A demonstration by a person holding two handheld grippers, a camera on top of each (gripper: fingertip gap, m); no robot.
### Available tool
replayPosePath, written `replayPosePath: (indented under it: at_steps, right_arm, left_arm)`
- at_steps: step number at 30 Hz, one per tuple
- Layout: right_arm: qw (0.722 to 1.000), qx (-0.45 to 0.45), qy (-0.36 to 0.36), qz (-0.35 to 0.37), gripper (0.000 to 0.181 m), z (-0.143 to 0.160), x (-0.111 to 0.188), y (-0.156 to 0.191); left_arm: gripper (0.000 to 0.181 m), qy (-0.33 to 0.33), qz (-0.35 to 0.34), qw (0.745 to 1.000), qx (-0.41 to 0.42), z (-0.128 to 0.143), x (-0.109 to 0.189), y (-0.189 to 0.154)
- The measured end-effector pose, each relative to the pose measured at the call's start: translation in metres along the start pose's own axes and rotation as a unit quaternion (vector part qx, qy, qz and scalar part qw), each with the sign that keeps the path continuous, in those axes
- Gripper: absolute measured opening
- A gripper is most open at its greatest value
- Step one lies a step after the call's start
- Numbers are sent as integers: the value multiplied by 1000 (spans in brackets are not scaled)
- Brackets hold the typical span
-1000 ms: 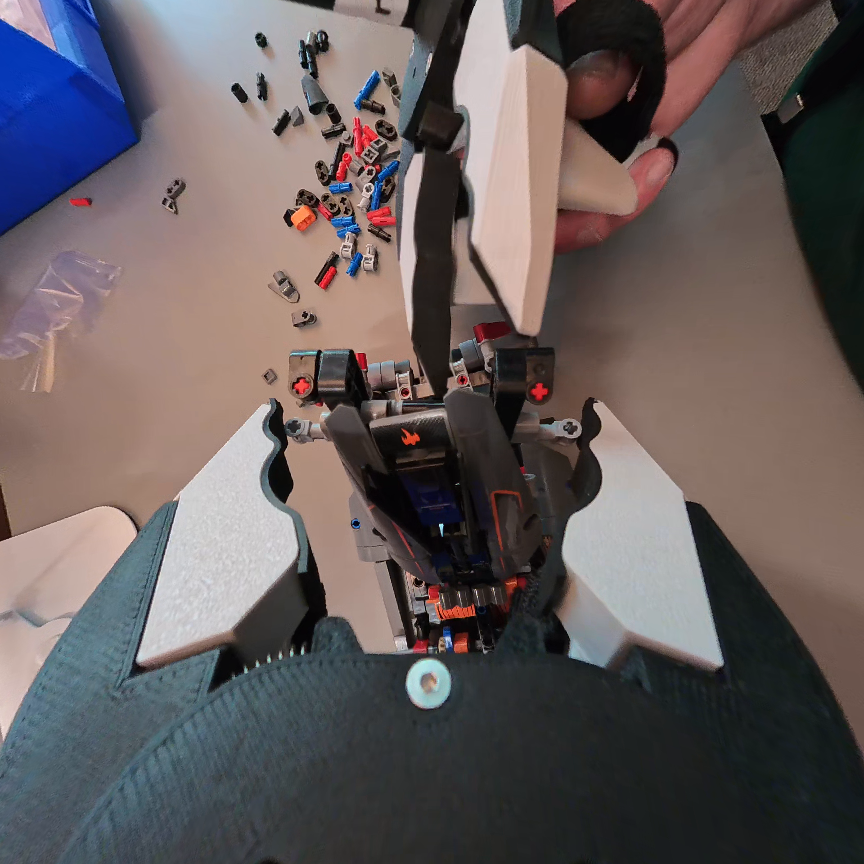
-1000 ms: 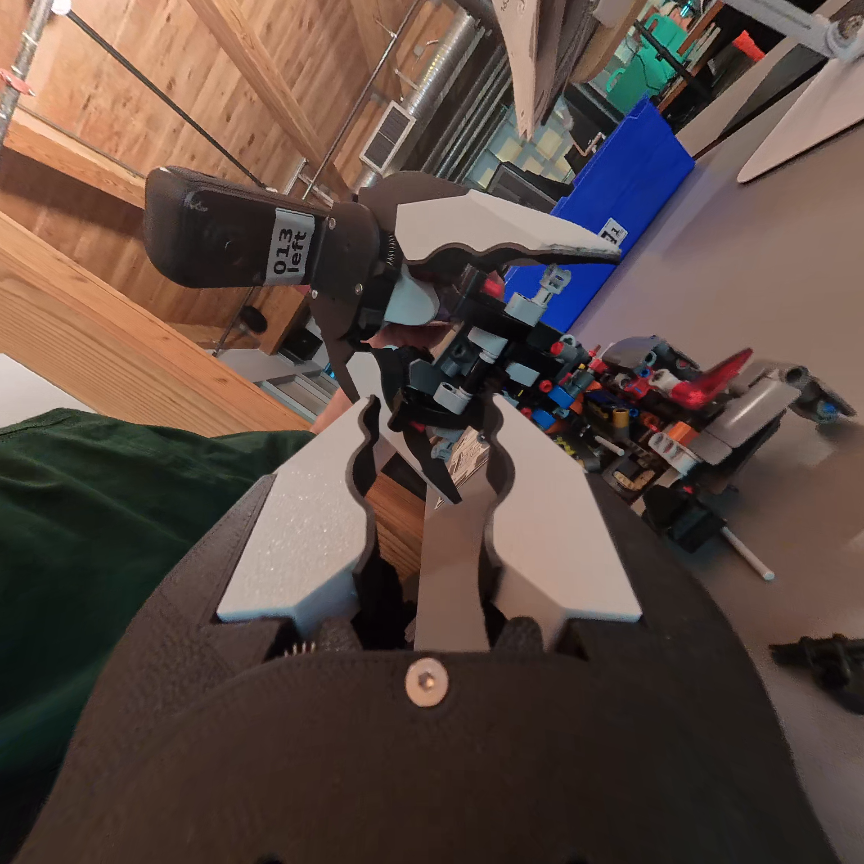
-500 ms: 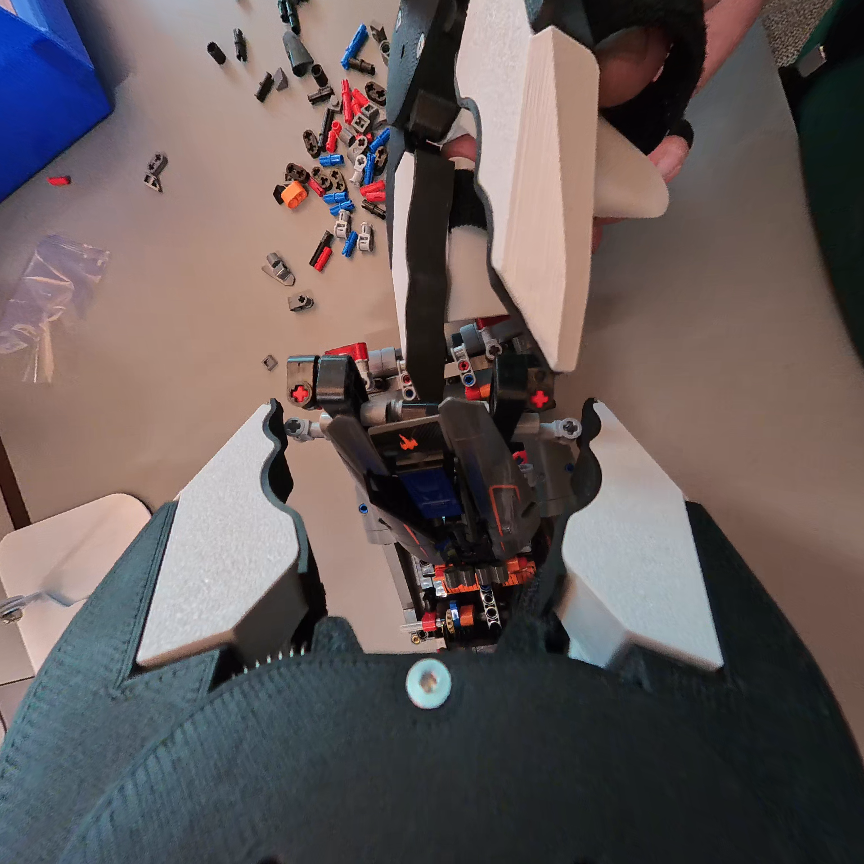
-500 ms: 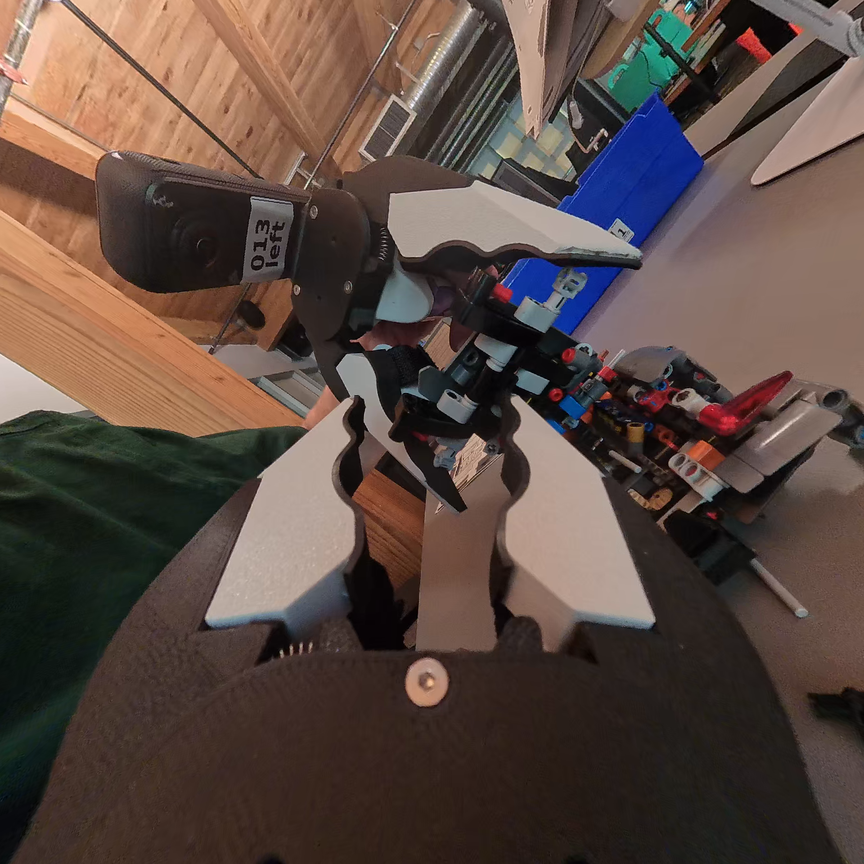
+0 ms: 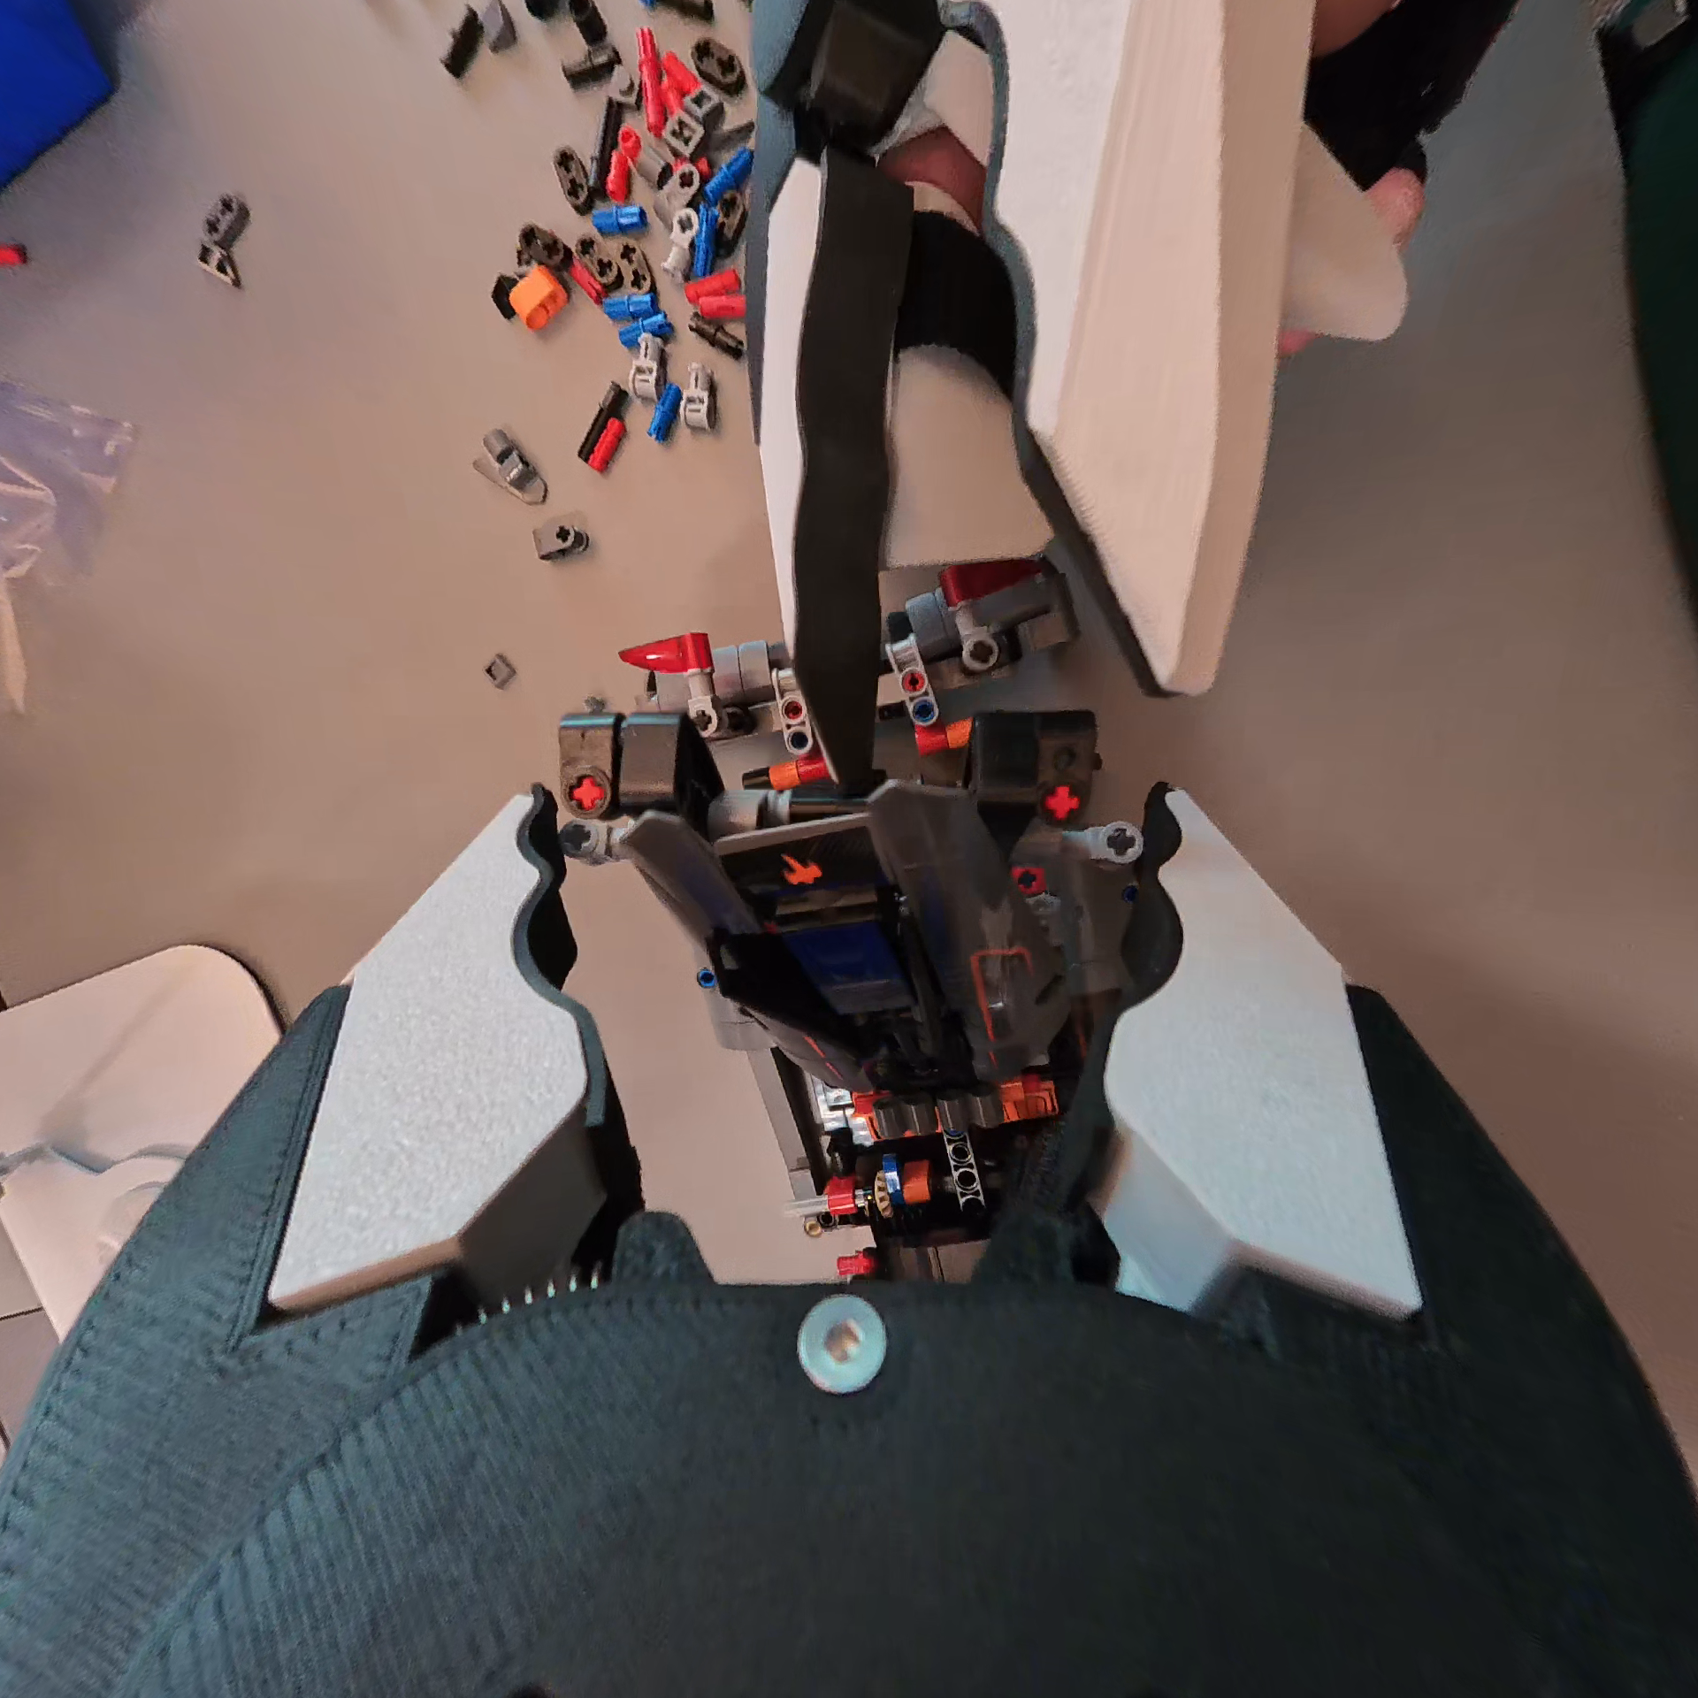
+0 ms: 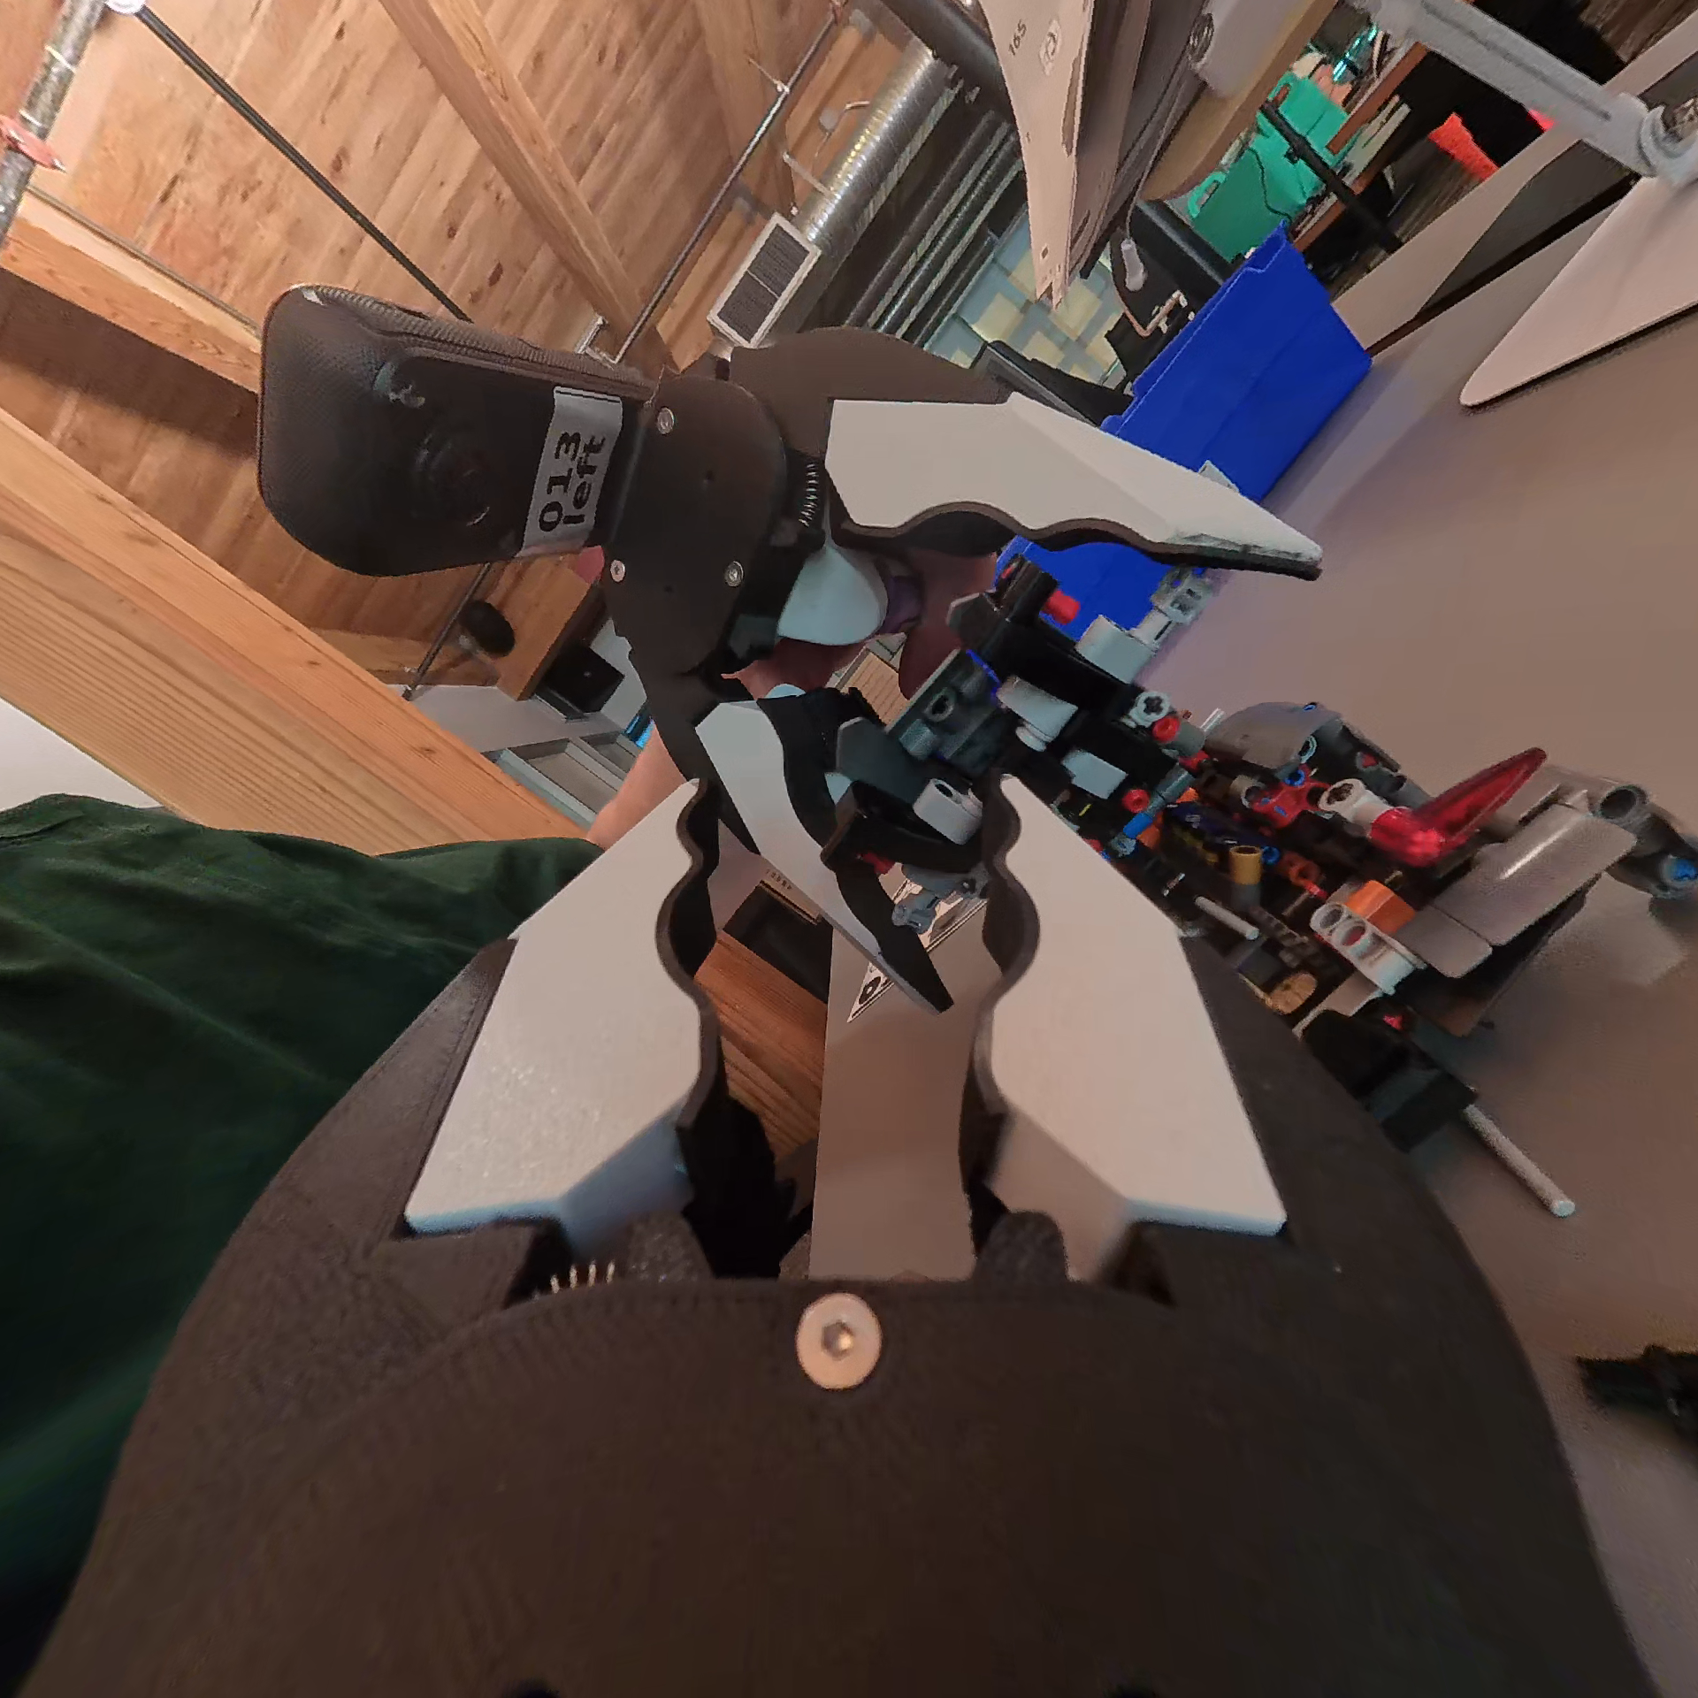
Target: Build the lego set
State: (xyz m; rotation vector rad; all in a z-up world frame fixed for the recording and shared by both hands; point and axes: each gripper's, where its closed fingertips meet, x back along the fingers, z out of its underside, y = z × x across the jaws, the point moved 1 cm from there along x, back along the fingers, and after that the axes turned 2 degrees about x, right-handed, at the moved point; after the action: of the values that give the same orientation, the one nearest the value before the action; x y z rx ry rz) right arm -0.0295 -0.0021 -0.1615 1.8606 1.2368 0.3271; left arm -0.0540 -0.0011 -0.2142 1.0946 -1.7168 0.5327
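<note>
The lego model [image 5: 882,928] sits between the spread fingers of the left gripper [image 5: 850,818], lifted off the table [image 5: 276,643]. It looks light, rigid, but apt to pop apart; grip the frame, not the panels. The right gripper [image 5: 992,643] reaches in from 12 o'clock, fingers parted, one tip touching the model's top.

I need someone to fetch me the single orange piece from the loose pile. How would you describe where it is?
On the grey table, find the scatter of small loose parts beyond the half-built model. The orange piece lies at that scatter's left edge, the only orange one among red, blue, black and grey bits.
</note>
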Motion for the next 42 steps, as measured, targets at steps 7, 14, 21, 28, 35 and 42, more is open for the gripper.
replayPosePath:
  at_steps: [7,14,21,28,35,42]
  right_arm:
    - [1000,-9,2,-3,56,2,1,-3]
    - [1000,-16,5,-9,57,4,1,-3]
    - [1000,-16,5,-18,59,4,-4,0]
    - [999,-22,2,-23,58,0,-9,0]
    - [1000,-23,5,-18,60,-2,-13,-2]
    - [1000,-21,11,-10,60,-2,-16,-4]
  left_arm:
    - [121,3,11,1000,10,-1,2,-4]
    - [121,17,16,1000,13,-3,6,-2]
    - [121,32,24,999,17,-4,9,-2]
    - [121,44,27,998,24,-2,10,1]
    - [121,53,29,998,25,1,10,4]
    - [121,50,29,998,27,4,9,4]
